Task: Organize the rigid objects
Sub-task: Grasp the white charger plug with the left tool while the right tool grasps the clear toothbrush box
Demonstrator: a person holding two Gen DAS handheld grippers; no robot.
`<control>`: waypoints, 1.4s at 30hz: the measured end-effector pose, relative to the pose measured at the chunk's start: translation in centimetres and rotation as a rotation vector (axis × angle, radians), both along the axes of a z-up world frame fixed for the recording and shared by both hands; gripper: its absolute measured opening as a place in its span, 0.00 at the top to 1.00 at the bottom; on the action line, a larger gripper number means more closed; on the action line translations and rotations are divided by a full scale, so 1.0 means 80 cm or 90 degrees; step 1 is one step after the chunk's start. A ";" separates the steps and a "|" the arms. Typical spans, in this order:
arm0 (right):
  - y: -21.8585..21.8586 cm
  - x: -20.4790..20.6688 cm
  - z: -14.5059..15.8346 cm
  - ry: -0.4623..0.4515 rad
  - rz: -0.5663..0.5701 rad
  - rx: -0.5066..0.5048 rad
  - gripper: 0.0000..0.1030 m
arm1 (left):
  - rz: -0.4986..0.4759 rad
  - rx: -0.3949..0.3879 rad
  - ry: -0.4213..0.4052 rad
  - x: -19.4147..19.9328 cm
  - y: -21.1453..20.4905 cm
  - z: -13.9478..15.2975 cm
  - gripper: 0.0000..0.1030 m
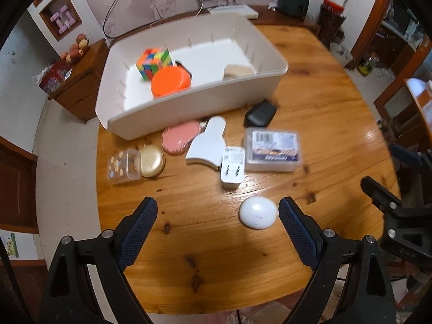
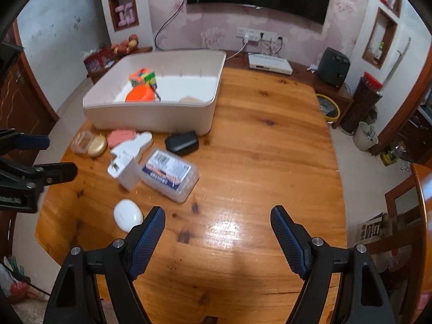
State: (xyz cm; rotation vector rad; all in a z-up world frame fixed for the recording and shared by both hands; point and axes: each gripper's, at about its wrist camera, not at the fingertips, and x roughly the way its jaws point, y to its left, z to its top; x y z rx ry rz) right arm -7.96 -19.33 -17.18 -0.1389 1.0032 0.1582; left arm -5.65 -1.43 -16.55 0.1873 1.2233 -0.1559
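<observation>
A white bin (image 1: pixel 189 100) (image 2: pixel 151 117) stands at the far side of the wooden table and holds a colour cube (image 1: pixel 154 63), an orange lid (image 1: pixel 171 82) and a beige block (image 1: pixel 237 70). In front of it lie a pink brush (image 1: pixel 179 137), a white flat piece (image 1: pixel 209 143), a charger (image 1: pixel 232 166), a clear labelled box (image 1: pixel 272 149) (image 2: pixel 170 174), a black case (image 1: pixel 260 113) (image 2: pixel 182 142), a gold compact (image 1: pixel 152 160) and a small clear box (image 1: pixel 124 166). A white oval case (image 1: pixel 257 212) (image 2: pixel 128 215) lies nearest. My left gripper (image 1: pixel 218 214) is open, the oval case between its fingers. My right gripper (image 2: pixel 218 222) is open and empty.
The table's near edge (image 1: pixel 216 307) and left edge (image 1: pixel 98 189) are close. The right gripper shows at the right in the left wrist view (image 1: pixel 394 216). A wooden chair (image 2: pixel 421 216) stands at the table's right. A low cabinet (image 2: pixel 297 73) with a router stands behind the table.
</observation>
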 end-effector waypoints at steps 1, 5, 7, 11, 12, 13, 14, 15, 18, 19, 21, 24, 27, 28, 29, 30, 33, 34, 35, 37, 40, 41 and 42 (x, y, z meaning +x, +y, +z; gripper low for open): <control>0.001 0.001 -0.002 0.002 0.003 -0.001 0.21 | 0.002 0.003 0.004 0.002 0.002 -0.007 0.10; 0.015 0.004 -0.020 0.010 0.045 -0.004 0.21 | 0.014 -0.016 0.016 0.014 0.004 -0.027 0.10; 0.023 0.008 -0.028 0.011 0.068 -0.009 0.21 | 0.021 -0.026 0.017 0.022 0.005 -0.036 0.11; 0.042 0.022 -0.046 0.012 0.123 -0.035 0.21 | 0.040 -0.030 0.026 0.036 0.007 -0.054 0.11; 0.045 0.025 -0.049 0.012 0.131 -0.039 0.21 | 0.042 -0.035 0.029 0.039 0.007 -0.059 0.11; 0.050 0.031 -0.052 0.010 0.143 -0.047 0.21 | 0.042 -0.037 0.033 0.042 0.007 -0.064 0.11; 0.056 0.037 -0.057 0.008 0.159 -0.056 0.21 | 0.043 -0.037 0.037 0.044 0.007 -0.068 0.11; 0.060 0.042 -0.061 0.009 0.170 -0.061 0.21 | 0.043 -0.036 0.041 0.047 0.006 -0.073 0.11; 0.070 0.060 -0.075 0.020 0.201 -0.073 0.21 | 0.035 -0.036 0.044 0.051 0.005 -0.081 0.13; 0.073 0.064 -0.078 0.023 0.210 -0.078 0.21 | 0.031 -0.037 0.044 0.052 0.004 -0.083 0.15; 0.083 0.076 -0.089 0.029 0.243 -0.094 0.21 | 0.023 -0.036 0.049 0.055 0.004 -0.087 0.21; 0.093 0.088 -0.099 0.029 0.276 -0.119 0.21 | 0.012 -0.036 0.059 0.058 0.005 -0.094 0.21; 0.101 0.103 -0.106 0.038 0.310 -0.123 0.21 | -0.001 -0.032 0.062 0.061 0.005 -0.099 0.21; 0.104 0.108 -0.109 0.043 0.320 -0.122 0.21 | -0.004 -0.032 0.065 0.063 0.005 -0.101 0.23; 0.106 0.113 -0.112 0.053 0.335 -0.120 0.21 | -0.005 -0.032 0.068 0.064 0.006 -0.103 0.26; 0.109 0.118 -0.116 0.063 0.348 -0.121 0.21 | -0.006 -0.036 0.075 0.066 0.006 -0.106 0.30; 0.113 0.128 -0.126 0.090 0.376 -0.119 0.21 | -0.008 -0.055 0.094 0.071 0.007 -0.112 0.35; 0.115 0.131 -0.130 0.101 0.385 -0.117 0.21 | -0.010 -0.057 0.096 0.071 0.006 -0.113 0.35; 0.116 0.136 -0.133 0.114 0.394 -0.109 0.21 | -0.012 -0.059 0.098 0.072 0.006 -0.113 0.38; 0.118 0.140 -0.137 0.126 0.403 -0.102 0.21 | -0.016 -0.065 0.104 0.074 0.006 -0.117 0.42; 0.119 0.142 -0.139 0.135 0.411 -0.085 0.21 | -0.018 -0.080 0.116 0.074 0.005 -0.120 0.50; 0.119 0.142 -0.141 0.139 0.409 -0.077 0.22 | -0.016 -0.086 0.122 0.076 0.006 -0.123 0.54; 0.118 0.142 -0.140 0.140 0.407 -0.071 0.27 | -0.014 -0.092 0.127 0.076 0.007 -0.125 0.59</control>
